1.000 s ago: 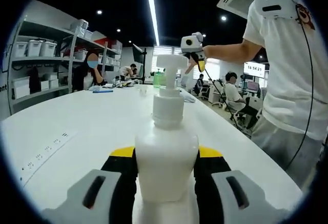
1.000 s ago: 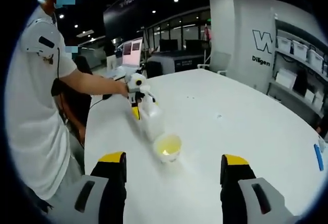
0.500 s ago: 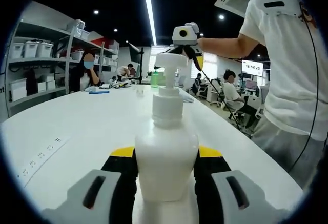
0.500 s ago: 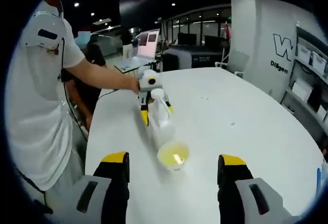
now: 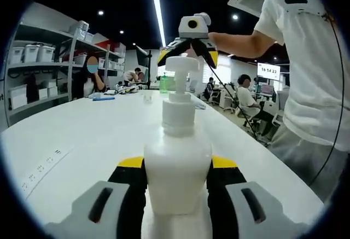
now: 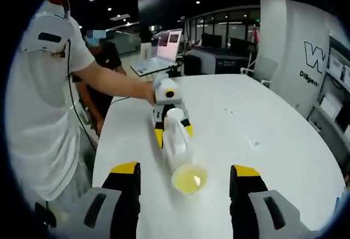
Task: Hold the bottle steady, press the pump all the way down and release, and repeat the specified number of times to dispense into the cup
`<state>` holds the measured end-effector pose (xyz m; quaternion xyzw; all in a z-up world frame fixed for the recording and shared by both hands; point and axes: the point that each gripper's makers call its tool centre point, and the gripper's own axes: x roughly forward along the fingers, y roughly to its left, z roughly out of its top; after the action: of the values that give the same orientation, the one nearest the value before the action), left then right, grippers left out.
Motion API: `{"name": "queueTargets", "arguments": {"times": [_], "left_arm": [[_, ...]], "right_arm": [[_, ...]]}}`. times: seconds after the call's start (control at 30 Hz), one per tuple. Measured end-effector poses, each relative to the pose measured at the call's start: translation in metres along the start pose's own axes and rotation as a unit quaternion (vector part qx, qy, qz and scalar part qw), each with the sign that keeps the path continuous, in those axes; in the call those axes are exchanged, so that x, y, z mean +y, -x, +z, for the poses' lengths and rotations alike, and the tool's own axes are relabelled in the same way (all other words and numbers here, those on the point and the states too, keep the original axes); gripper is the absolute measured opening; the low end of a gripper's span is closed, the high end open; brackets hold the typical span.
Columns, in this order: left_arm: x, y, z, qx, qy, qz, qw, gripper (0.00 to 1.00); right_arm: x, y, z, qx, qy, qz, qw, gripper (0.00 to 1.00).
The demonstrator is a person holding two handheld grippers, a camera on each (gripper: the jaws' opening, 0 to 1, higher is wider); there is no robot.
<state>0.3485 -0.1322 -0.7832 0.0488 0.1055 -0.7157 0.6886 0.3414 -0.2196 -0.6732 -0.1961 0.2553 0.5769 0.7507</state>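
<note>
A white pump bottle (image 5: 178, 173) stands upright on the white table (image 5: 82, 135), and my left gripper (image 5: 178, 162) is shut on its body. Its pump head (image 5: 182, 64) is up. Just above and behind that head hangs my right gripper (image 5: 187, 57), yellow-tipped jaws spread open. In the right gripper view I look down on the bottle (image 6: 176, 135), held by the left gripper (image 6: 174, 134). In front of it stands a small cup (image 6: 189, 178) with yellowish liquid in it. My right gripper (image 6: 185, 169) is open, with nothing between its jaws.
The person in a white T-shirt (image 5: 306, 69) stands at the table's edge, arm stretched over it. Shelves with white bins (image 5: 33, 53) line the far left. Seated people (image 5: 90, 77) and small items lie at the table's far end. A laptop (image 6: 164, 47) sits beyond the bottle.
My right gripper has moved in over the pump head, and its view has closed in on the bottle and cup. The left gripper and bottle have stayed put.
</note>
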Motion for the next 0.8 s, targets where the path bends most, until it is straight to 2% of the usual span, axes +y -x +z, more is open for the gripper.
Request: {"name": "queueTargets", "arguments": {"times": [0.2,0.47,0.57,0.63,0.73,0.8], "left_arm": [[-0.001,-0.004,0.001,0.002,-0.001,-0.003,1.0,0.41],[-0.001,-0.007,0.001,0.003,-0.003,-0.004,1.0,0.41],[-0.001,-0.007,0.001,0.003,-0.002,-0.004,1.0,0.41],[-0.001,-0.008,0.001,0.003,-0.002,-0.003,1.0,0.41],[-0.002,-0.008,0.002,0.005,-0.002,-0.003,1.0,0.41],[-0.002,-0.009,0.002,0.005,-0.001,-0.002,1.0,0.41]], "right_arm": [[0.001,-0.01,0.02,-0.004,0.021,0.012,0.9997,0.63],[0.004,-0.02,0.033,-0.002,0.036,0.021,0.9991,0.62],[0.004,-0.022,0.034,0.0,0.037,0.024,0.999,0.52],[0.004,-0.023,0.042,-0.012,0.046,0.023,0.9986,0.5],[0.008,-0.026,0.044,-0.007,0.059,0.033,0.9977,0.33],[0.009,-0.026,0.045,-0.01,0.059,0.035,0.9976,0.31]]}}
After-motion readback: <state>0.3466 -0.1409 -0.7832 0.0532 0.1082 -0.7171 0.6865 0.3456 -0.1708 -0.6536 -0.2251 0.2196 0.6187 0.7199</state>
